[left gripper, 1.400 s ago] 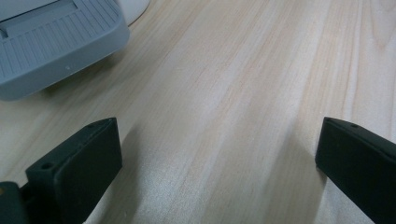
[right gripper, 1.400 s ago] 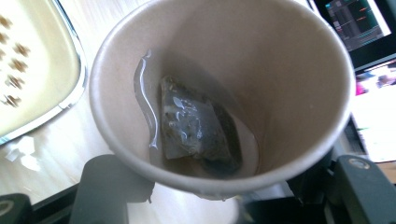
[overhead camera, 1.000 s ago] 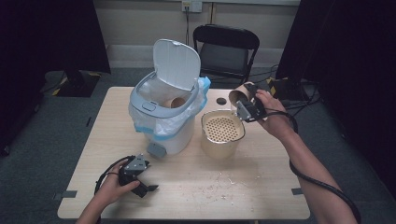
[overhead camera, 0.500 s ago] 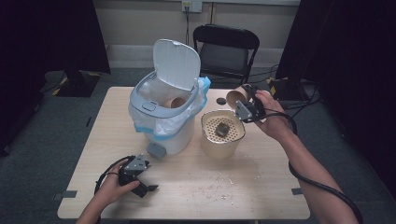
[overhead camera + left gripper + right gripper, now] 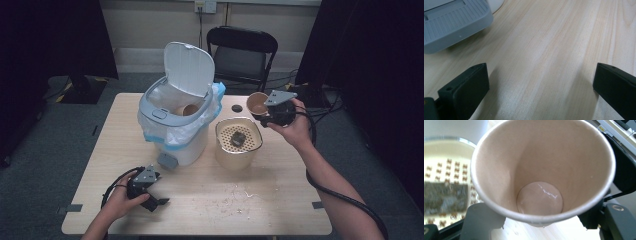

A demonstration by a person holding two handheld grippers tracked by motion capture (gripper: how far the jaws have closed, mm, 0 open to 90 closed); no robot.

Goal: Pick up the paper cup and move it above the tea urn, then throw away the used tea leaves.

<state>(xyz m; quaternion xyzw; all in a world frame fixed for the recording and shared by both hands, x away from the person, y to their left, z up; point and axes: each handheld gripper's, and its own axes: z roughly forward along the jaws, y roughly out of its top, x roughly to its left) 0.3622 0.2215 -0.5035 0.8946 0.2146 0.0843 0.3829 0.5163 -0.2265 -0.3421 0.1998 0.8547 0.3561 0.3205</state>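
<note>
Above the round cream strainer bowl (image 5: 238, 141), I have the right gripper (image 5: 263, 109) clamped on a tan paper cup (image 5: 257, 103), tipped on its side with the mouth toward the bin. By my reading the emptying is done: a dark wet tea bag (image 5: 238, 138) lies on the strainer's perforated plate, and the cup looks drained. What I judge is left is dropping the cup into the open white-and-grey pedal bin (image 5: 175, 125), where another paper cup (image 5: 189, 109) already sits in the liner.

The right gripper view settles what the high view can't: the cup's (image 5: 541, 170) inside holds only a wet sheen at the bottom, with the tea bag (image 5: 445, 197) blurred below on the strainer. The left gripper view shows the left gripper (image 5: 541, 87) spread wide and empty over the pale wooden table (image 5: 554, 50), the bin's grey foot pedal (image 5: 454, 22) just ahead. In the high view, that gripper (image 5: 156, 200) rests on the tabletop near its front edge.
</note>
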